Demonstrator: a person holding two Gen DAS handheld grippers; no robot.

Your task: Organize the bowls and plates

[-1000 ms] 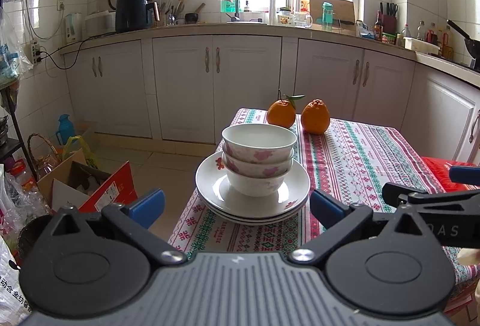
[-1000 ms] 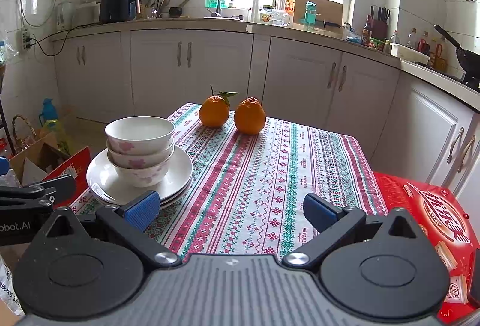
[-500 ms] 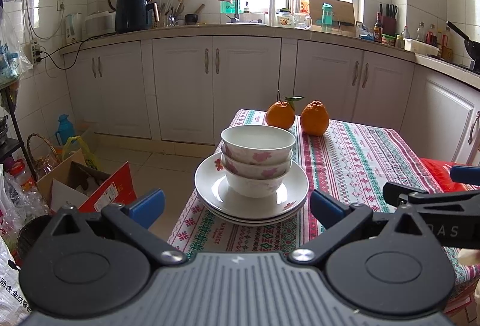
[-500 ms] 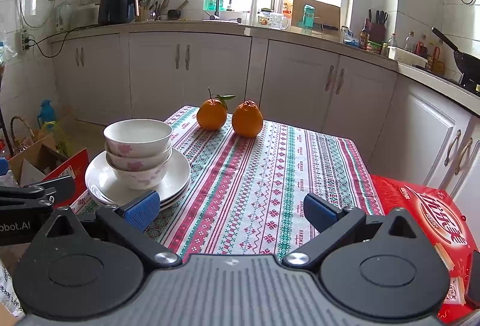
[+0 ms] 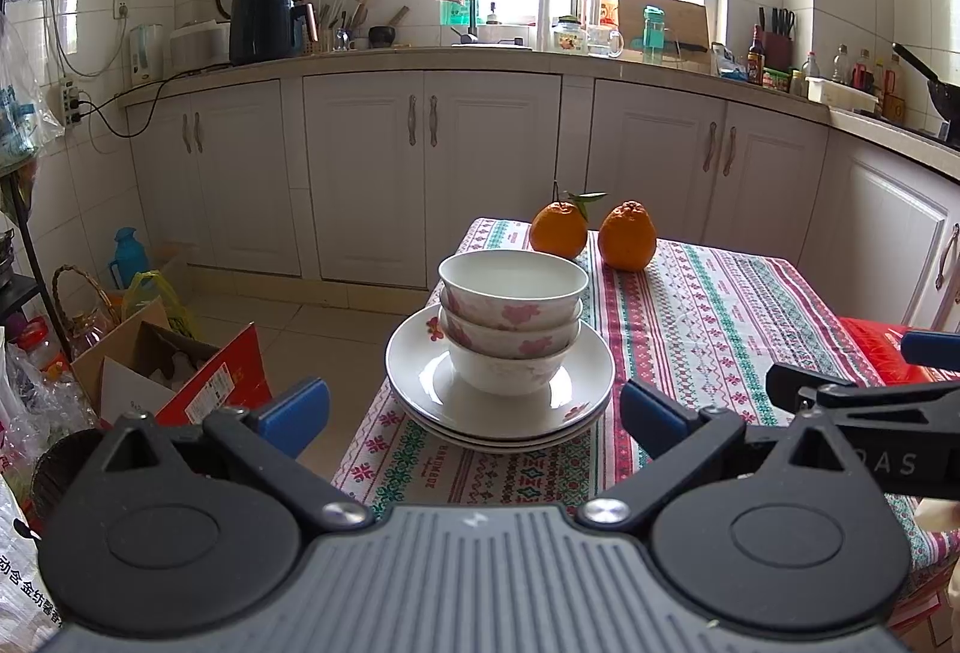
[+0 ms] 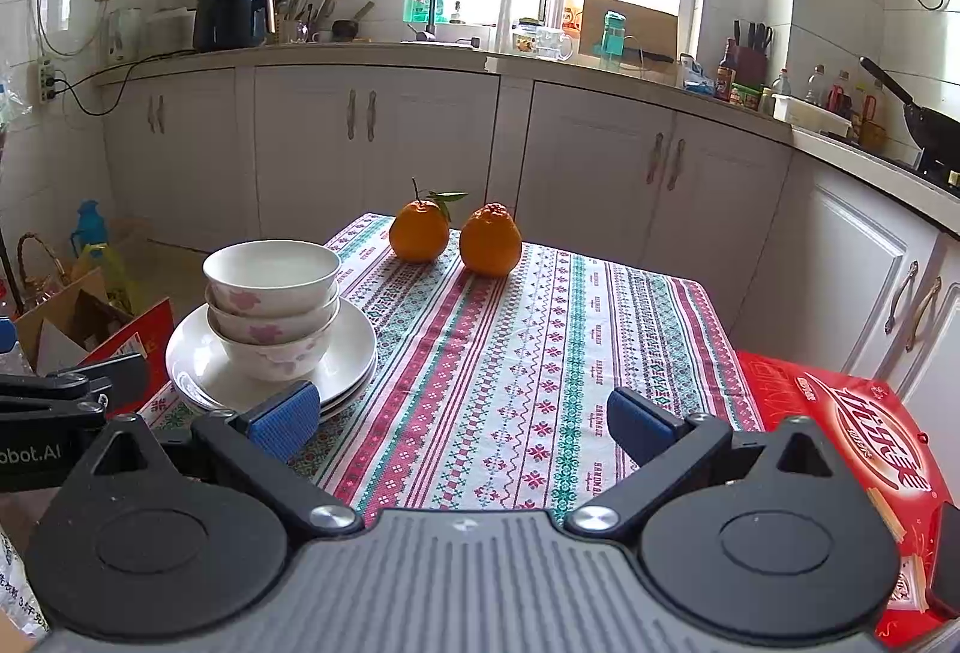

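Observation:
Three nested white bowls point(image 5: 511, 317) with pink flowers stand on a stack of white plates point(image 5: 576, 383) at the table's near left corner. They also show in the right wrist view as the bowls point(image 6: 271, 305) on the plates point(image 6: 354, 353). My left gripper point(image 5: 474, 410) hangs open just in front of the stack, nothing between its blue pads. To the right of the stack, my right gripper point(image 6: 461, 416) is open and empty over the patterned tablecloth point(image 6: 528, 353). Each gripper's black body shows at the edge of the other's view.
Two oranges point(image 5: 591, 233) sit at the table's far end. A red box point(image 6: 840, 437) lies at the table's right side. On the floor to the left are a cardboard box point(image 5: 150, 371) and bags. White cabinets point(image 5: 432, 173) and a crowded counter run behind.
Both grippers have drawn back and risen slightly from the stack; the bowls and plates sit a little lower and farther in both views. Nothing was gripped or released.

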